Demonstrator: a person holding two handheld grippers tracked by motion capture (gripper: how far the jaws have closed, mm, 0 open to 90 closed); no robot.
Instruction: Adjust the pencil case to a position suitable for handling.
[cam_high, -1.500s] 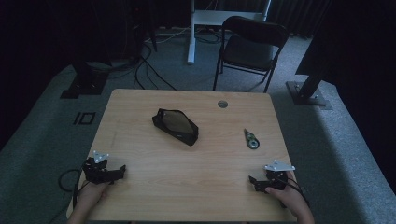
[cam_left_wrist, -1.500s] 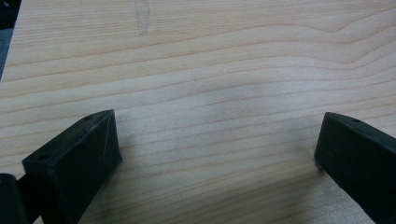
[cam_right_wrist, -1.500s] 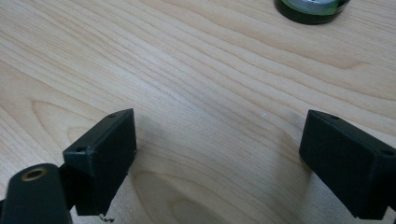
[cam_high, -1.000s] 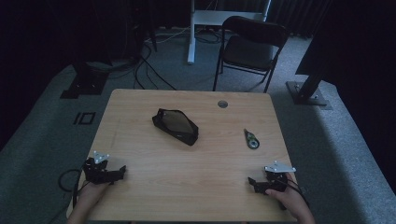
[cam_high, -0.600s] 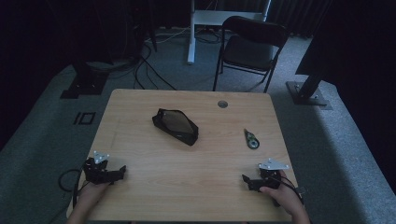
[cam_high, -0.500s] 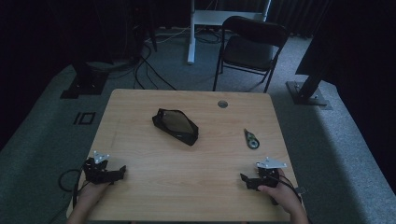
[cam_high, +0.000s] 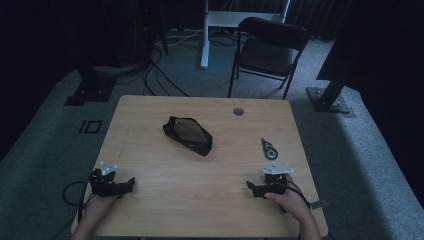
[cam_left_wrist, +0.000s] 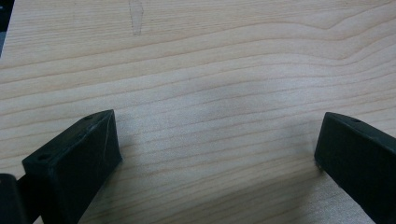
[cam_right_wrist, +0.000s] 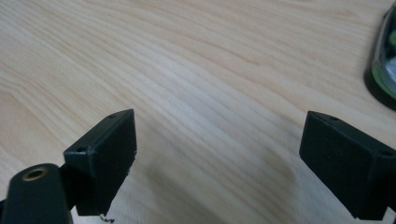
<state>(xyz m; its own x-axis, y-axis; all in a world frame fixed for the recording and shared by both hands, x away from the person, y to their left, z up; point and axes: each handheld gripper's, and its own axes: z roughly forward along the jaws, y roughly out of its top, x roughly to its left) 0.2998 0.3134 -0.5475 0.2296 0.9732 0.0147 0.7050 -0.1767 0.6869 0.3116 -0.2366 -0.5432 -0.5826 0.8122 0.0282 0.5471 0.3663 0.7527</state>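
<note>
Two tools rest low on the pale wood-grain bench (cam_high: 200, 165), each with jaws spread wide over bare wood and gripping nothing: left tool (cam_high: 131, 183) near the front left corner, right tool (cam_high: 251, 187) near the front right, its jaws pointing toward the bench middle. Small round black-and-green gadget with a thin handle (cam_high: 269, 149) lies just beyond the right tool, apart from it, its dark rim showing at the edge of the right gripper view (cam_right_wrist: 384, 70). Black soft triangular pouch (cam_high: 188, 134) sits mid-bench, well apart from both tools.
</note>
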